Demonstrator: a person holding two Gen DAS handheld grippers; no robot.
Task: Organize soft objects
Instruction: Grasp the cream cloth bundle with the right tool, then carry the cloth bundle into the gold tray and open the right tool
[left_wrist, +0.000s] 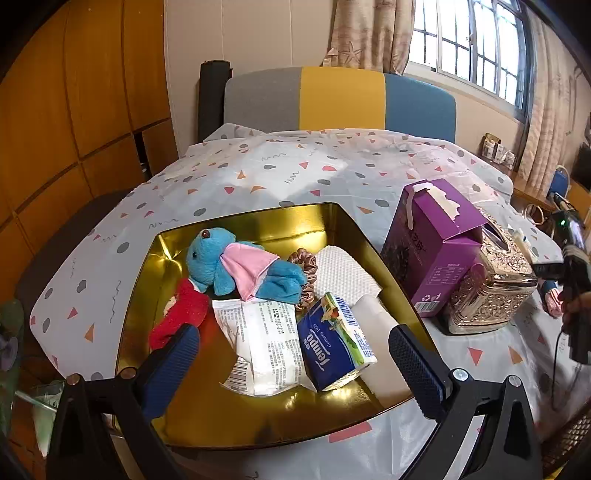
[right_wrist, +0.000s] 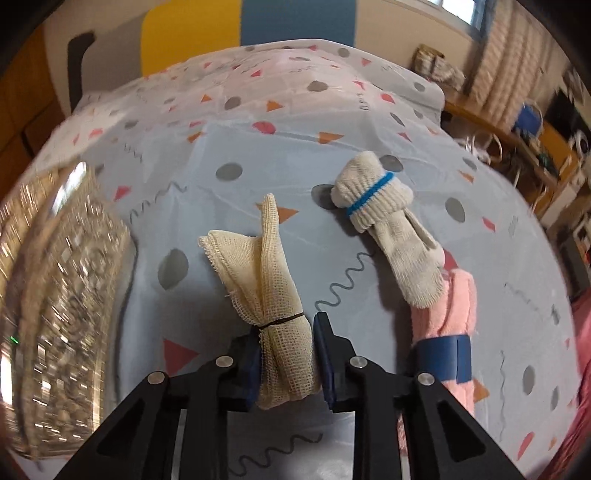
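Observation:
My right gripper (right_wrist: 286, 345) is shut on a cream gauze cloth bundle (right_wrist: 264, 269) tied with a dark band, its far end resting on the patterned cloth. To its right lie a rolled cream sock with a blue stripe (right_wrist: 384, 218) and a pink towel with a blue band (right_wrist: 452, 332). In the left wrist view my left gripper (left_wrist: 293, 350) hangs open above a gold tray (left_wrist: 288, 424). The tray holds a blue plush toy (left_wrist: 225, 264), a red plush (left_wrist: 181, 314), a brown scrunchie (left_wrist: 306, 269), a white textured cloth (left_wrist: 343, 271), a white packet (left_wrist: 266, 339) and a blue tissue pack (left_wrist: 332, 343).
A purple carton (left_wrist: 436, 243) and an ornate gold tissue box (left_wrist: 491, 280), also at the left edge as the gold box (right_wrist: 55, 314), stand right of the tray. The table wears a white patterned cloth (left_wrist: 258, 170). A headboard, curtains and window lie behind.

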